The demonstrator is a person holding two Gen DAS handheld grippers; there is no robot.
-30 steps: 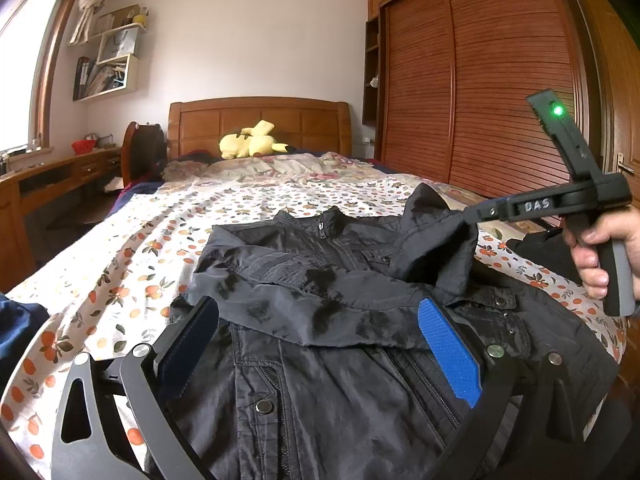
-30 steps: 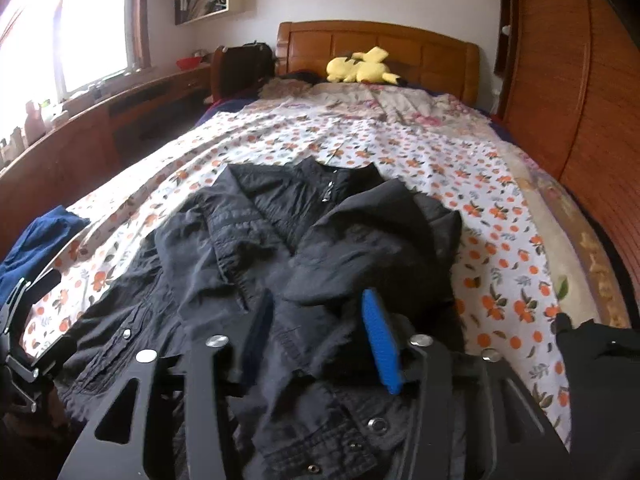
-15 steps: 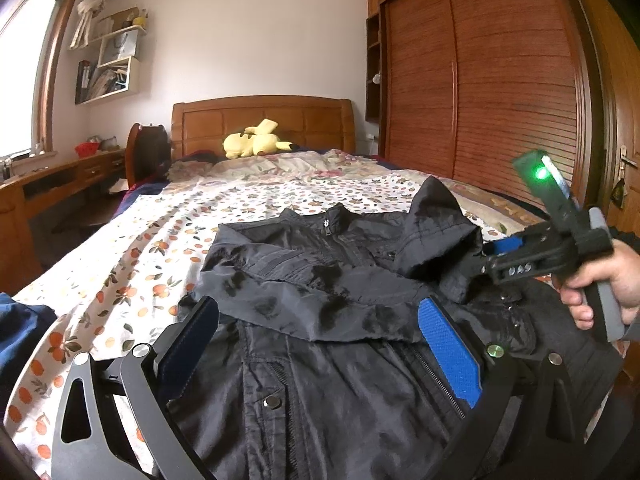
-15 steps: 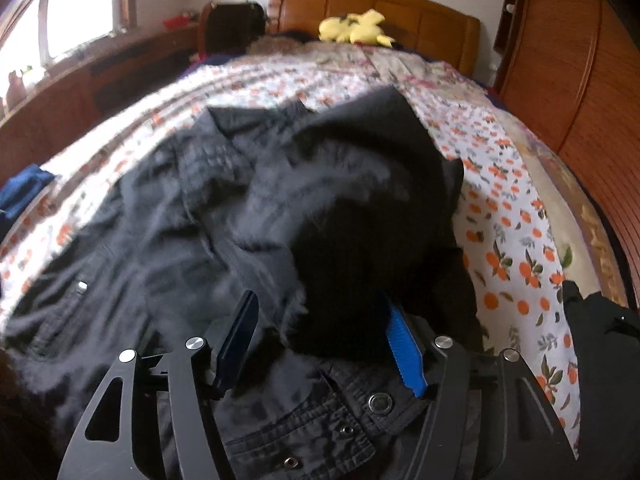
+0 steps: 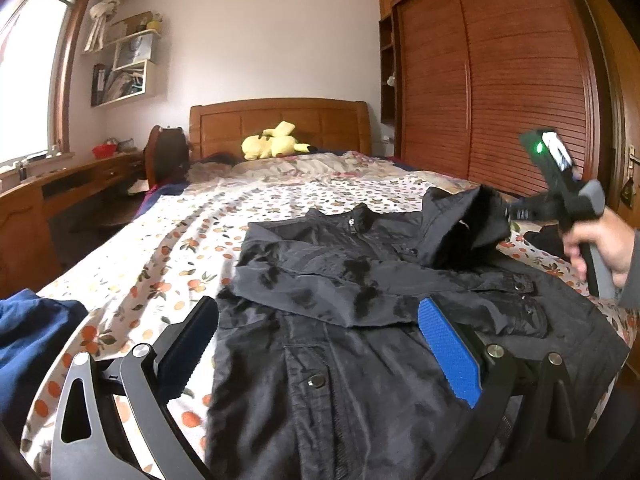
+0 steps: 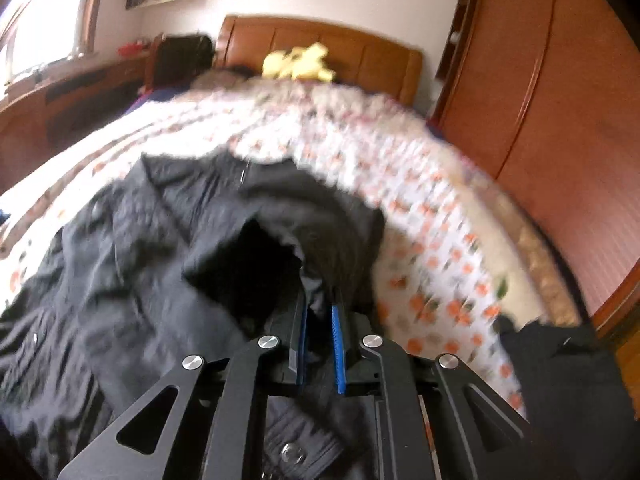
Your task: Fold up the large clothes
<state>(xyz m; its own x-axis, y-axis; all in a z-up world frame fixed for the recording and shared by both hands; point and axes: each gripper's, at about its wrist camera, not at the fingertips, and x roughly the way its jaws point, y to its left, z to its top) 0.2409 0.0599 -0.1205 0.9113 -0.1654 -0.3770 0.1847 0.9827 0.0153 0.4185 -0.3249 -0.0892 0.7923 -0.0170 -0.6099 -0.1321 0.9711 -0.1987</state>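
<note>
- Two risks: thin pinch on the raised fold of the black cotton jacket (image 5: 360, 320) may slip; lifted cloth may drag and bunch the crossed sleeve.
- Right gripper (image 6: 318, 320): jaws just closed, clenched on jacket cloth, tilted downward.
- Left gripper (image 5: 316, 344): spread wide, empty, low over the jacket hem.
- Jacket spread on the orange-flowered bedsheet (image 5: 168, 248).

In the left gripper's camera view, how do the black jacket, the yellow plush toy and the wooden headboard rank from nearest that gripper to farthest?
1. The black jacket, spread on the floral bedspread directly between the open left gripper's fingers.
2. The yellow plush toy, at the far end of the bed.
3. The wooden headboard, just behind the toy, against the wall.
</note>
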